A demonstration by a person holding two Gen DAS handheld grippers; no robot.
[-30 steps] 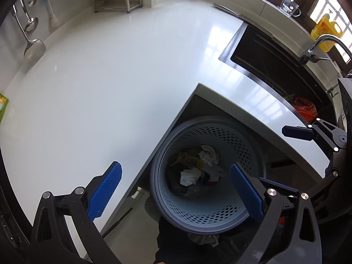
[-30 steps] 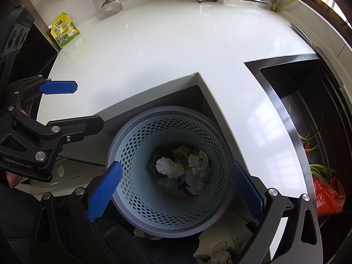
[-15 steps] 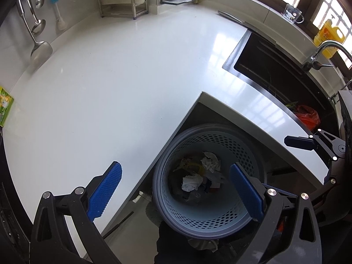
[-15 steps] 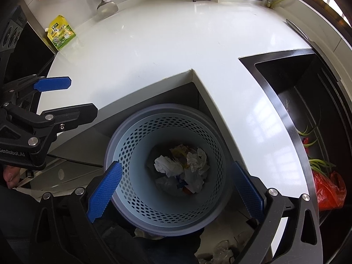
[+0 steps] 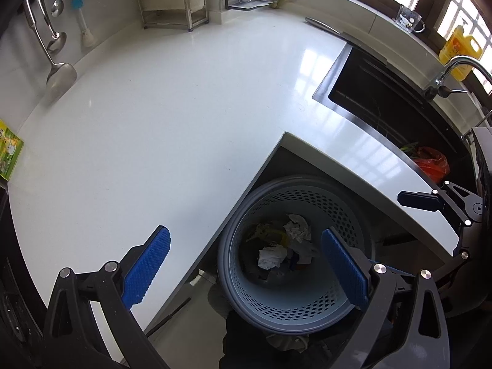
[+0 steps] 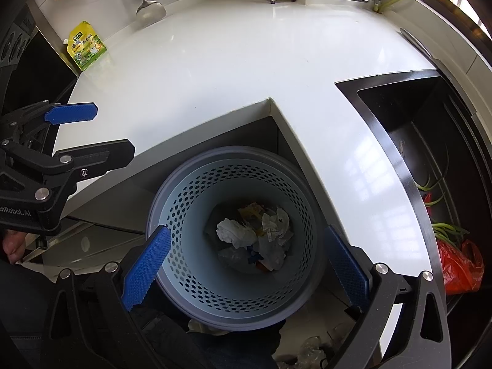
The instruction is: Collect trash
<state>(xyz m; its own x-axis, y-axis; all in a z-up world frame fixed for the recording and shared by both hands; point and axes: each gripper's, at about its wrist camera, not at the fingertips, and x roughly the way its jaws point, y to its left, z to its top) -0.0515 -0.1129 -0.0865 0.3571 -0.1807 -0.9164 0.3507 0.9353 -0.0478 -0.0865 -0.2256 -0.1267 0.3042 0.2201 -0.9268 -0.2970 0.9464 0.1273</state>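
Left gripper and right gripper both gape wide, blue pads empty; from the right wrist, the left gripper sits at nine o'clock.

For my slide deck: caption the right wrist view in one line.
Open right gripper hovers over a perforated bin of crumpled paper trash, beside a white counter.

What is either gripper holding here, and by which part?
Nothing: left gripper and right gripper both hang open above the trash basket.

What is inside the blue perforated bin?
The bin holds crumpled white paper, a yellow wrapper and blue and orange scraps. Whatever lies beneath them is covered.
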